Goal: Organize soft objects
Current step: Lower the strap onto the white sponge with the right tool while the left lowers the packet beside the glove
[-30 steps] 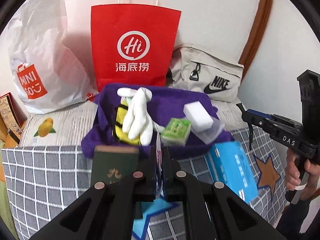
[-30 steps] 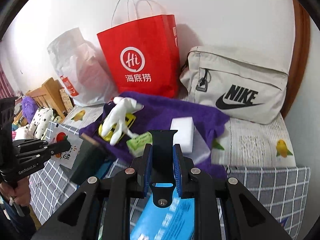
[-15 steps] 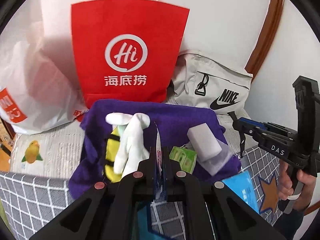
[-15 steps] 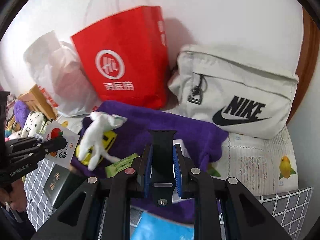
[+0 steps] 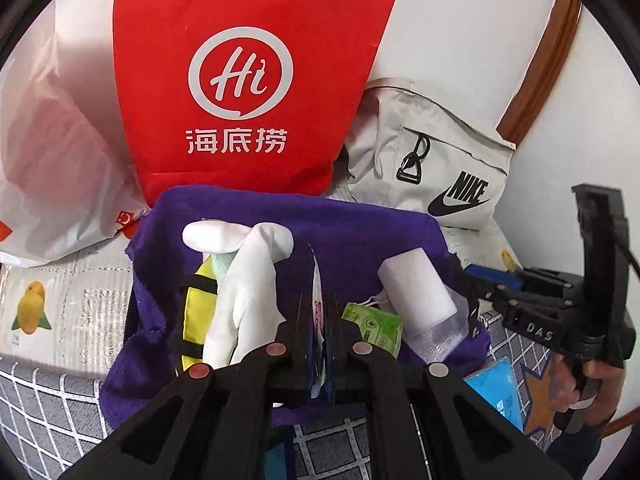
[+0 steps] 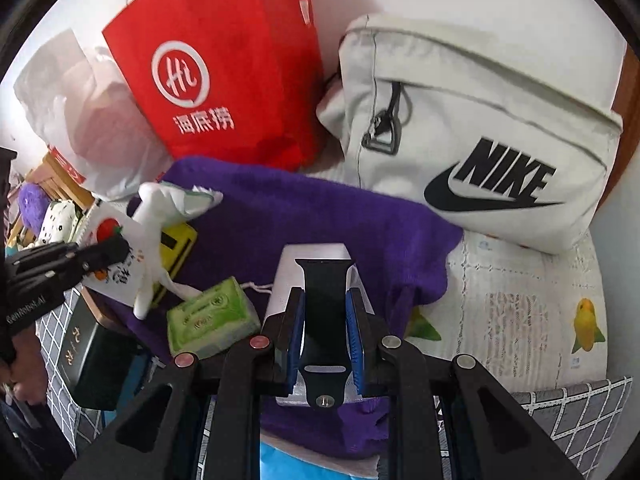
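Left wrist view: left gripper [image 5: 316, 336], fingers pinched narrow on a thin white printed packet [image 5: 317, 280] standing edge-on, over a rumpled purple towel [image 5: 360, 236]. Towel's far edge meets a red paper carrier bag [image 5: 244, 76] and a beige Nike fabric bag [image 5: 436, 160]; a white plastic bag [image 5: 60, 168] closes the left side. Open grey checked cover [image 5: 48, 408] lies nearer the camera. On the towel: limp white glove [image 5: 248, 292], yellow pouch [image 5: 196, 312], green tissue pack [image 5: 376, 326], white foam block [image 5: 416, 296].

Right wrist view: right gripper [image 6: 326, 320], fingers clamped on a black rubber strap [image 6: 324, 296], above the foam block.
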`<state>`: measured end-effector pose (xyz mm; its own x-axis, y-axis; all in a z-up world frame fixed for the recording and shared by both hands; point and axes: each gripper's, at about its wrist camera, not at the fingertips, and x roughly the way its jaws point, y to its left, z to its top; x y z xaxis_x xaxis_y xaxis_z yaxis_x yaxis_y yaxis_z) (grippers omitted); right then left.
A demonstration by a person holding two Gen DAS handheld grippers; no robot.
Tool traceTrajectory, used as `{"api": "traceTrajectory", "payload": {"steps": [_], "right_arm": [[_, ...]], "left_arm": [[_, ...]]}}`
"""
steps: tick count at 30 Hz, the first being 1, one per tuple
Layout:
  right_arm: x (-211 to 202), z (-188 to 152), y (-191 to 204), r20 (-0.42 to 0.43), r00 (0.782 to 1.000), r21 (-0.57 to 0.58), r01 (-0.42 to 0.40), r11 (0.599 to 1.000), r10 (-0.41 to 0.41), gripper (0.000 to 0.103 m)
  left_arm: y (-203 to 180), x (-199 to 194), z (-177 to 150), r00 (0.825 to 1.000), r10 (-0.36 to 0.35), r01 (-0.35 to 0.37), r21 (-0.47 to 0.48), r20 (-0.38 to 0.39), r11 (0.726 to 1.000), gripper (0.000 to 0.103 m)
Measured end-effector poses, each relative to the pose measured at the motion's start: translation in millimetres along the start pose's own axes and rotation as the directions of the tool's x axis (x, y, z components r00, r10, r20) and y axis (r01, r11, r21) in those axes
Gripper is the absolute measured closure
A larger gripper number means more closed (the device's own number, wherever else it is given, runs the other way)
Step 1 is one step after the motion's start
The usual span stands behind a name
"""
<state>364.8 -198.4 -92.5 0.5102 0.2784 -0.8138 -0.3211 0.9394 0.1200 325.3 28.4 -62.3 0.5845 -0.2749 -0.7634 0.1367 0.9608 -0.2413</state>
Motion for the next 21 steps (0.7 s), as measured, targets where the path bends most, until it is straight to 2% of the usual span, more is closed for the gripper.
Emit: {"api": "traceTrajectory", "payload": {"steps": [4, 13, 21], "right_arm": [[7, -2, -2, -0.025, 1.0, 0.003, -0.005, 1.0, 0.005, 0.082], [16, -4, 5, -0.056, 0.998, -0.024, -0.013, 1.0, 0.011, 0.082], [24, -4, 5, -0.07, 0.998, -0.02, -0.006, 1.0, 0.004, 0.082]], "left_arm": [[-2, 6, 0, 0.999, -0.034, 0.034, -0.009, -0.006, 0.999, 0.098], [-8, 32, -5, 0.997, 0.009, -0.008, 0.016, -0.072, 1.0, 0.098], [2, 45, -7, 0.993, 0.026, -0.028, -0.014, -0.112, 1.0, 0.098]]}}
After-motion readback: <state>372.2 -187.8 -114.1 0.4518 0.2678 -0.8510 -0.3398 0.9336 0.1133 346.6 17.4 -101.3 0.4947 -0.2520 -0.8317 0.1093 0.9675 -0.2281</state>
